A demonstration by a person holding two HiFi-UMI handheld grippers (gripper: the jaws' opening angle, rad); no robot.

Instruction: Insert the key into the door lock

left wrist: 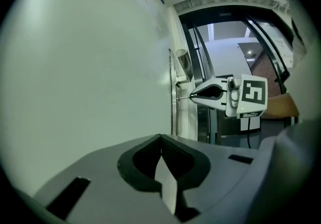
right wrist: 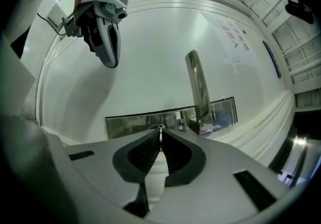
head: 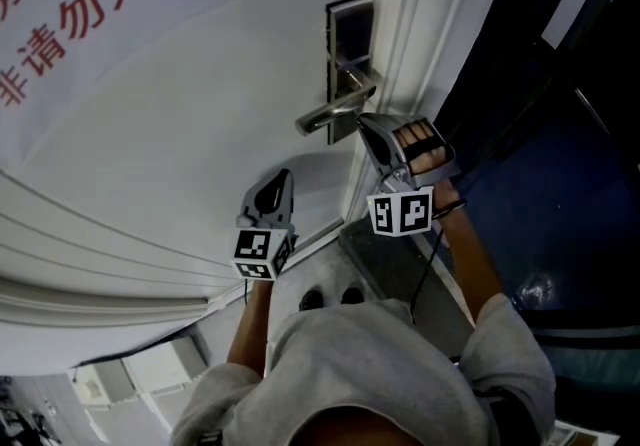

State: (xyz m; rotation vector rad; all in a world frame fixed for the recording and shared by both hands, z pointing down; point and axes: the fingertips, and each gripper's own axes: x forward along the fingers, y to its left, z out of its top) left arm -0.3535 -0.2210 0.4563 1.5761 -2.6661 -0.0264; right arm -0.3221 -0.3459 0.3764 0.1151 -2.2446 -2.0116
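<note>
A steel lock plate [head: 350, 44] with a lever handle [head: 328, 115] is mounted on the white door [head: 200, 134]. My right gripper [head: 362, 122] is held level at the plate's lower end, shut on a small metal key [right wrist: 160, 128]. In the left gripper view the key [left wrist: 183, 99] spans the short gap between the right gripper [left wrist: 192, 97] and the plate's edge [left wrist: 171, 102]. How deep the key sits in the plate is hidden. My left gripper [head: 285, 174] hangs near the door face, left of the handle, shut with nothing between its jaws.
A sheet with red characters [head: 80, 4] is stuck on the door at upper left. The door frame [head: 420, 34] runs right of the lock, with dark glass [head: 560, 134] beyond it. The lever handle [right wrist: 198, 92] juts out just above the right gripper.
</note>
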